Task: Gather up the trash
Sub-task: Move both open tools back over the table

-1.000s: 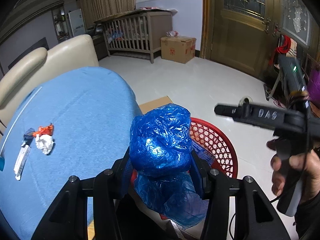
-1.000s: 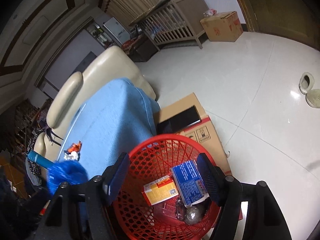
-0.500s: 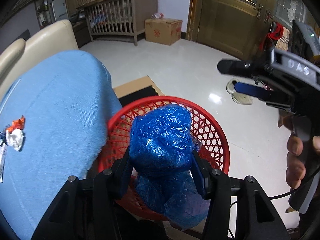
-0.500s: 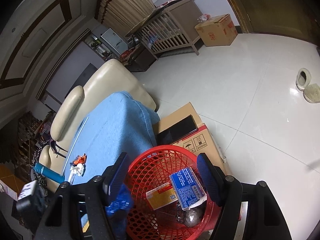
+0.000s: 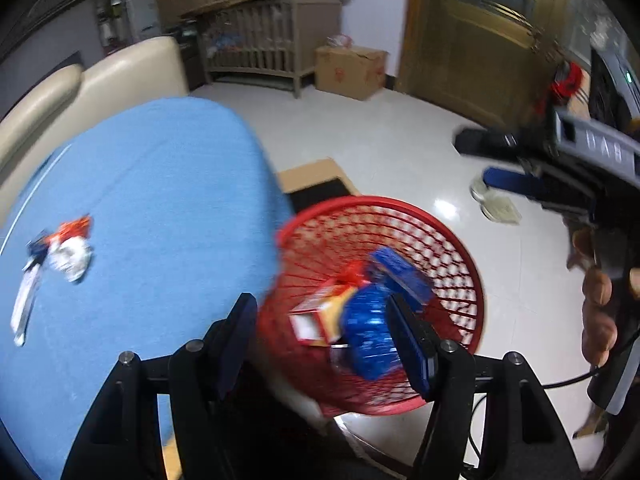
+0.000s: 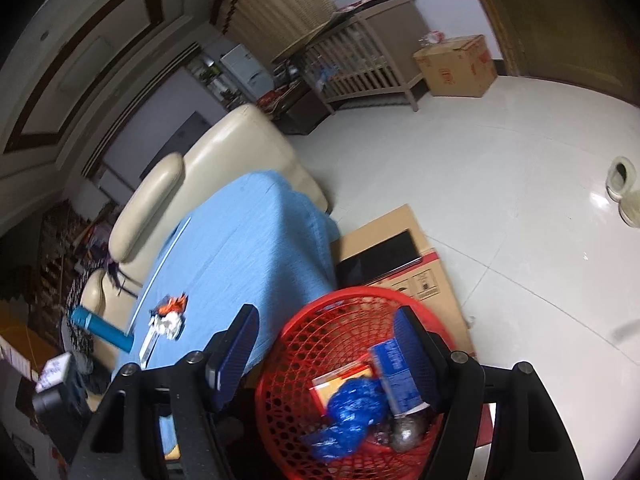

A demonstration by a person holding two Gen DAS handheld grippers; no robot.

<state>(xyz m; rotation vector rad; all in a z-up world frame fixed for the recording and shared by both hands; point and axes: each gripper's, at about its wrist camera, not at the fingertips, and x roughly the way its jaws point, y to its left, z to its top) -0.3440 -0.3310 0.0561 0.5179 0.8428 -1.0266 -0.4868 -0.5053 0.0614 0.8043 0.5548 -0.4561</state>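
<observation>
While the left gripper (image 5: 320, 344) hangs over the edge of the blue cloth and the basket, its jaws are opening and nothing is pressed between them; the crumpled blue plastic bag (image 5: 370, 334) lies loose below them inside the red basket (image 5: 452, 256). In the right wrist view the right gripper (image 6: 324, 352) has its jaws standing wide with nothing held, the basket rim showing between them. In the basket, the bag (image 6: 352, 408) rests against an orange and yellow carton (image 6: 340, 380), a blue box (image 6: 394, 376) with white print too small to read, and a grey foil ball (image 6: 406, 434). On the table (image 6: 248, 248), covered in blue cloth, a white paper wad (image 5: 70, 258) with an orange wrapper (image 5: 72, 230) touching it and a white strip (image 5: 24, 308) lie well apart from the basket; a teal bottle (image 6: 102, 326) lies near the table's edge. Just behind the basket stands a cardboard box (image 6: 404, 252) with a dark tablet on top. A hand (image 5: 598, 312) grips the right tool, whose side reads "DAS". Farther off sit a cream sofa (image 6: 224, 148), a crib (image 5: 260, 46) and a brown carton (image 5: 350, 72) with red markings, illegible.
</observation>
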